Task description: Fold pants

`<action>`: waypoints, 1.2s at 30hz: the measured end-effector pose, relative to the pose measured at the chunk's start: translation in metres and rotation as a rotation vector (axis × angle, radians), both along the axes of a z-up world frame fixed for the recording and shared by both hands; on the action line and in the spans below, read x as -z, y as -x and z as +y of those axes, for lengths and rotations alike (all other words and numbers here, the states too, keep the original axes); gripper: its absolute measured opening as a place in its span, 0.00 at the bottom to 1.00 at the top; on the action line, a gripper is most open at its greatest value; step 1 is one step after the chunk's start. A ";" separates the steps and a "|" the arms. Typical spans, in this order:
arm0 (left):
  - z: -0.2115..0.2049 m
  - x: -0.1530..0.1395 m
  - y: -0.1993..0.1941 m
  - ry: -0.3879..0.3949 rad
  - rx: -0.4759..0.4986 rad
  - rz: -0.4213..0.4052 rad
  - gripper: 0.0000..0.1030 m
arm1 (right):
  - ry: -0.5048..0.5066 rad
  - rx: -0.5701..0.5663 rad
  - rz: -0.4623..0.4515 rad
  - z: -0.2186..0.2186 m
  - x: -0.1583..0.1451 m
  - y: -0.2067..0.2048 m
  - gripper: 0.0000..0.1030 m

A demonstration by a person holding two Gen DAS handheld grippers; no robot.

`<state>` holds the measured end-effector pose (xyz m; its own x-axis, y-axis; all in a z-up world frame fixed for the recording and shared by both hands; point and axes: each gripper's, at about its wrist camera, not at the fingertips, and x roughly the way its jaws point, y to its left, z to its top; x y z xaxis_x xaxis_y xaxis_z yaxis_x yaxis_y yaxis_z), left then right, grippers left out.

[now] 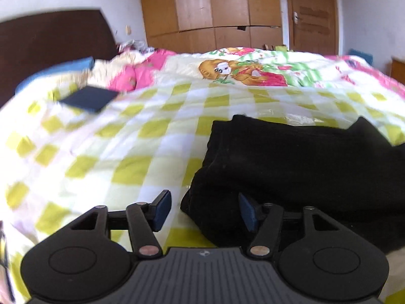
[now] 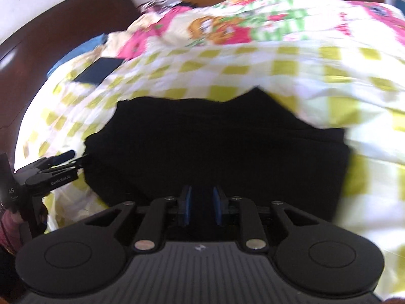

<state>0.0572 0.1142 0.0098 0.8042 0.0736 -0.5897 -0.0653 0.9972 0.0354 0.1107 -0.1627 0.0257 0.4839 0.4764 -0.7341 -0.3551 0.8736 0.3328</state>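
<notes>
left wrist view: at 10 o'clock a dark headboard (image 1: 50, 35) stands behind a blue pillow (image 1: 63, 69), and a flat dark square pad (image 1: 88, 98) lies on the bed's yellow-checked quilt (image 1: 114, 139). at 12 o'clock a wooden wardrobe (image 1: 212, 7) fills the far wall, with a door (image 1: 311, 17) at 1 o'clock. the left claw (image 1: 205, 211) sits at 6 o'clock with its blue pads spread wide apart, gripping nothing; its left pad is over bare quilt, its right pad over the near left corner of the black pants (image 1: 303, 167). the pants lie in a folded stack on the quilt from 3 to 5 o'clock.

right wrist view: the left claw (image 2: 64, 160) shows at 9 o'clock, just beside the left edge of the pants (image 2: 215, 139), which spread over the centre of the frame on the quilt (image 2: 329, 81). the square pad (image 2: 101, 72) lies at 10 o'clock. at 6 o'clock the right claw (image 2: 201, 207) has its pads close together but with a gap; dark cloth lies between or under them, and i cannot tell whether it is pinched.
</notes>
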 end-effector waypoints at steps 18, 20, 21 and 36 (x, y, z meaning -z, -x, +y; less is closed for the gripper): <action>-0.093 -0.020 -0.027 -0.071 0.289 -0.180 0.71 | -0.268 0.518 0.102 -0.149 0.044 0.020 0.36; -0.113 -0.006 -0.038 -0.089 0.330 -0.124 0.71 | -0.316 0.478 0.116 -0.147 0.060 0.011 0.47; -0.121 0.002 -0.041 -0.099 0.342 -0.093 0.71 | -0.328 0.460 0.126 -0.144 0.068 0.005 0.48; -0.139 0.023 -0.035 -0.199 0.364 -0.003 0.72 | -0.565 0.355 0.171 -0.158 0.075 -0.025 0.20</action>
